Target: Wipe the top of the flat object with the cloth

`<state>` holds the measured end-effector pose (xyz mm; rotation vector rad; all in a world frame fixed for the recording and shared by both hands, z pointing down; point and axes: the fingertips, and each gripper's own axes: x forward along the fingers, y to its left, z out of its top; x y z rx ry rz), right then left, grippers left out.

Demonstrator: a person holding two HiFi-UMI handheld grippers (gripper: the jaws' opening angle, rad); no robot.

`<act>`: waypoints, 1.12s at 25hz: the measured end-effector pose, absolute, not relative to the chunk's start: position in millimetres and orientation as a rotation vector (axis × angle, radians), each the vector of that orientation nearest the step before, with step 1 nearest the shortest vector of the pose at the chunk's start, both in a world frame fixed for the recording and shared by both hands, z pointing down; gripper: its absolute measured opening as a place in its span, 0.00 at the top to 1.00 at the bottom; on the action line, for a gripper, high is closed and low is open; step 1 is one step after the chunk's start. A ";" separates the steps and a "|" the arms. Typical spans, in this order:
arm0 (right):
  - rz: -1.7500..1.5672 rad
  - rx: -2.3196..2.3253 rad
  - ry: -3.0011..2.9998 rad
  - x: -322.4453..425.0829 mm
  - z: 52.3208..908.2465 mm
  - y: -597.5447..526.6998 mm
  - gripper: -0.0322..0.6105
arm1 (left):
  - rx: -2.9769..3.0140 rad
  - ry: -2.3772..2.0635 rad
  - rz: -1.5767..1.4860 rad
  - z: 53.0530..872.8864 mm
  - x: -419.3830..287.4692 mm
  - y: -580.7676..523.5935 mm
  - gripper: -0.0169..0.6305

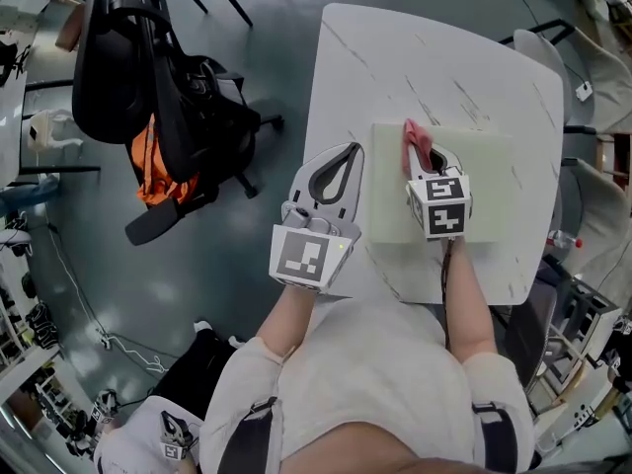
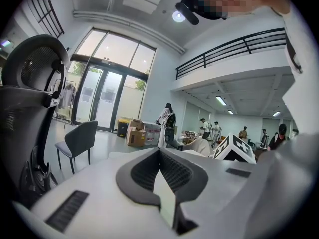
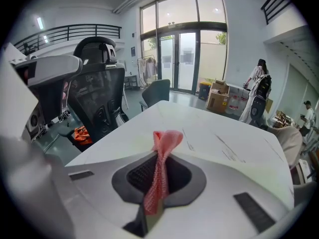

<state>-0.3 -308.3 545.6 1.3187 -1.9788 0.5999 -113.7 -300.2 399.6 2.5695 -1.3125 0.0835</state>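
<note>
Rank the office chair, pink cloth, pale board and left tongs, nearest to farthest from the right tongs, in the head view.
1. Pink cloth: clamped in the right tongs.
2. Pale board: beneath them.
3. Left tongs: to their left, at the table edge.
4. Office chair: far left, off the table.

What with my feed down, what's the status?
Left gripper shut, empty, off the board. Right gripper shut on pink cloth, at board's left end. Nothing blocking.

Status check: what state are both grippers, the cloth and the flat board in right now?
Left gripper: shut, empty, beside the board.
Right gripper: shut on the cloth.
Cloth: bunched, pinched in the right gripper.
Flat board: lying flat on the table.
</note>
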 end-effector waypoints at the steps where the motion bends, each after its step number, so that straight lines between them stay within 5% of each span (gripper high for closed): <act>1: 0.601 1.315 -1.982 4.4 545.4 -308.0 0.90 | 2.566 -1.320 0.086 399.4 -109.4 -298.6 0.95; 28: 0.685 1.369 -1.958 167.8 548.9 -302.4 0.90 | 2.484 -1.480 0.162 402.0 -17.3 -271.8 0.95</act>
